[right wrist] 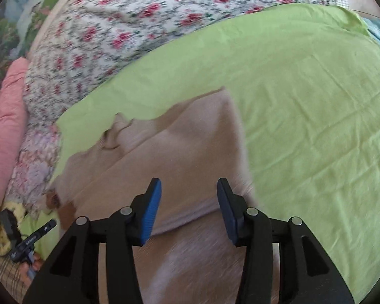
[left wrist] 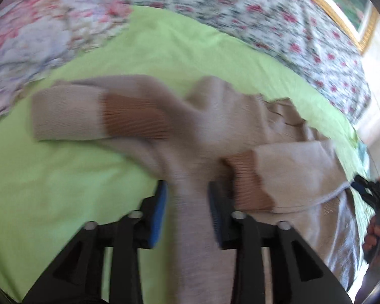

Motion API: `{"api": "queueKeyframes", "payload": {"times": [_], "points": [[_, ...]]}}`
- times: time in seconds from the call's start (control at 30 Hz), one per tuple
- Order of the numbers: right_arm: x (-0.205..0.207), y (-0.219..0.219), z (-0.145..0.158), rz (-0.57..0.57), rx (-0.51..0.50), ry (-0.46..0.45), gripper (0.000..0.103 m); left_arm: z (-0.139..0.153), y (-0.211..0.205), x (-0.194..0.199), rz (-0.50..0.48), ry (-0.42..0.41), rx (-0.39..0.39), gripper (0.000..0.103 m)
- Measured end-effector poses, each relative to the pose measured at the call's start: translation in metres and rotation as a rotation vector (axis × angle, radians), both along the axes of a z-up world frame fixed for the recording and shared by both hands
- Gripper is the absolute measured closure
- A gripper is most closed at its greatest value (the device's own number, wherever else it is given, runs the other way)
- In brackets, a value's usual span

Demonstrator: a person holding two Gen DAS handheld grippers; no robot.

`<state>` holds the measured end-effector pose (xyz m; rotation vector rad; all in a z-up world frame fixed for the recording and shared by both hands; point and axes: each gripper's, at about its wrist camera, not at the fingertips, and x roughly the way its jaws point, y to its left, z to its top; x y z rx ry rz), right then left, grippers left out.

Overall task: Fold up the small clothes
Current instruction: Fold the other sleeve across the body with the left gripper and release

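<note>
While left tongs (left wrist: pixel 187 200) pinch the beige sweater (left wrist: pixel 215 126) and right tongs (right wrist: pixel 188 202) gape, folding looks barely started.

- You have one beige sweater (left wrist: pixel 215 131) on the bed, with two sleeves showing in the left wrist view, each carrying one brown ribbed band.
- One green sheet (right wrist: pixel 304 101) lies under it.
- One floral bedspread (right wrist: pixel 109 33) sits beyond the sheet.
- One pink pillow (right wrist: pixel 5 131) shows in the right wrist view.
- One gold-framed picture (left wrist: pixel 342 7) hangs on the wall.
- You hold two claws: the left claw (left wrist: pixel 187 210) and the right claw (right wrist: pixel 188 210), each with two blue pads.
</note>
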<state>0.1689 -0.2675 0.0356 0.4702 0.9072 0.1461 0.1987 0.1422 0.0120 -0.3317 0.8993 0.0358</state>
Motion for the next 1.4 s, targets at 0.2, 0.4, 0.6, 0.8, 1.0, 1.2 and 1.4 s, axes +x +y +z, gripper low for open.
{"api": "queueKeyframes", "payload": {"times": [0.2, 0.4, 0.6, 0.8, 1.0, 1.2, 1.4], "points": [[-0.022, 0.042, -0.007, 0.092, 0.064, 0.032, 0.056, 0.007, 0.055, -0.010, 0.170, 0.016, 0.060, 0.025], [-0.035, 0.062, -0.016, 0.120, 0.115, 0.064, 0.056, 0.011, 0.065, 0.014, 0.158, 0.049, 0.266, 0.020], [-0.035, 0.073, -0.025, 0.134, 0.136, 0.100, 0.056, -0.003, 0.053, 0.049, 0.080, 0.077, 0.401, 0.018], [-0.035, 0.079, -0.027, 0.136, 0.144, 0.117, 0.056, -0.017, 0.057, 0.072, 0.032, 0.056, 0.379, 0.091], [-0.040, 0.078, -0.025, 0.133, 0.135, 0.106, 0.056, 0.010, 0.064, 0.056, 0.021, -0.026, 0.282, 0.099], [-0.048, 0.076, -0.019, 0.130, 0.151, 0.088, 0.056, 0.061, 0.023, 0.029, -0.072, -0.177, 0.200, 0.099], [-0.061, 0.061, -0.007, 0.090, 0.159, 0.054, 0.056, 0.097, -0.063, 0.024, -0.249, -0.275, 0.077, 0.099]]}}
